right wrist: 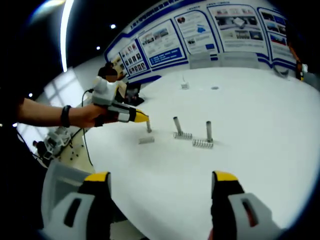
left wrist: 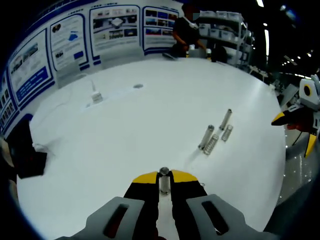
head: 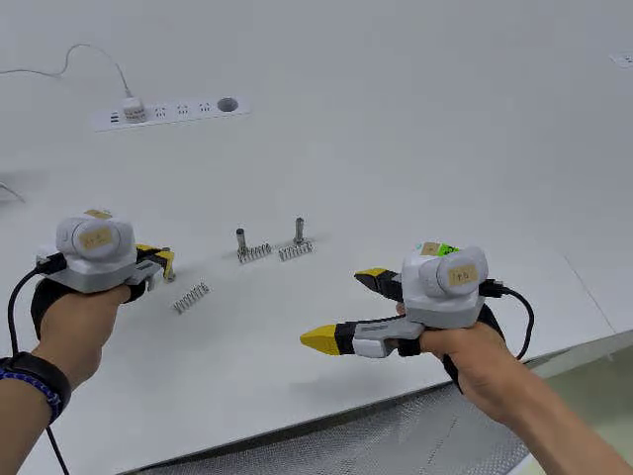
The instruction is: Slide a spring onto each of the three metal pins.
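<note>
Two metal pins (head: 240, 238) (head: 299, 230) stand upright mid-table, each with a spring (head: 254, 253) (head: 295, 250) lying at its base. A third spring (head: 191, 297) lies loose to the left of them. My left gripper (head: 158, 261) is shut on a third metal pin (left wrist: 163, 180), held just left of the loose spring. The right gripper view shows that pin (right wrist: 148, 127) hanging from the left gripper (right wrist: 143, 118) above the table. My right gripper (head: 345, 308) is open and holds nothing, near the table's front edge, right of the pins. Its yellow fingertips (right wrist: 97, 178) are spread wide.
A white power strip (head: 168, 112) with a plug (head: 134, 107) and cable lies at the back left. The table's front edge (head: 326, 416) runs just below my hands. Poster boards (left wrist: 115, 25) line the far wall.
</note>
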`<state>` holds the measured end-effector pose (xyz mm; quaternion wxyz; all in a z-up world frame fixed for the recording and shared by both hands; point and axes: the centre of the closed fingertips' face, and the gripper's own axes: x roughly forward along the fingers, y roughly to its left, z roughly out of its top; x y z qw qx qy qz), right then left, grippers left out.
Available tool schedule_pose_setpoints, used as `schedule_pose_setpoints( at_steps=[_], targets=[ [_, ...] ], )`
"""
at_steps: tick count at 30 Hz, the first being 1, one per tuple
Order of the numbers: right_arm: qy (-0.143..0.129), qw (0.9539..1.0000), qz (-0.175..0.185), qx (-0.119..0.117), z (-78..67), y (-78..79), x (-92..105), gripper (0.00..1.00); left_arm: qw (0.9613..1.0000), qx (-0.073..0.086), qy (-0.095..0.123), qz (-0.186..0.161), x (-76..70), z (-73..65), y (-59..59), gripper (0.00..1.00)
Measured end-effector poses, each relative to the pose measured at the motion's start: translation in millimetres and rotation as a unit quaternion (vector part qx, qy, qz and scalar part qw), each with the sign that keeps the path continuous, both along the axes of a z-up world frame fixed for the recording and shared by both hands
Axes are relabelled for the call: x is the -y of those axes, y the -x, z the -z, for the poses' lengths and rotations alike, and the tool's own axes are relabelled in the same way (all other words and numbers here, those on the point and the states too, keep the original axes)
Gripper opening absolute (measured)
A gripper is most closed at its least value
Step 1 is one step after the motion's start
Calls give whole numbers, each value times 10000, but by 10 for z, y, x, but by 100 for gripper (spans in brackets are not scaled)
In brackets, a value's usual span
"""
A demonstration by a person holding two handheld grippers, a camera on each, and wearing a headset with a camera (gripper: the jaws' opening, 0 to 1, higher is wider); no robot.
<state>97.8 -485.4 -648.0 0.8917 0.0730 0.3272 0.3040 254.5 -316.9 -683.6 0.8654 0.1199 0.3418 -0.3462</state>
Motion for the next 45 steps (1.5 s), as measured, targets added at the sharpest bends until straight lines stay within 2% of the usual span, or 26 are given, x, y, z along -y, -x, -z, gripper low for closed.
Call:
schedule_pose_setpoints(
  at_steps=[9, 21, 26, 38, 45],
  targets=[
    [-1, 10000, -19, -18, 11, 8, -6, 84, 10000, -7, 42, -52, -53, -1, 53, 8],
    [-19, 10000, -69, -31, 18, 5, -60, 84, 9999, 72, 108, -98, -103, 8, 108, 8],
    [-17, 10000, -82, -35, 19, 14, -69, 84, 9999, 101, 100, -89, -101, 4, 111, 8],
    [1, 10000, -60, -60, 43, 48, -45, 84, 9998, 23, 175, -97, -66, 9, 98, 9],
    [6, 10000, -42, -60, 48, 54, -29, 84, 9999, 79, 70, -43, -60, 25, 72, 8]
  ],
)
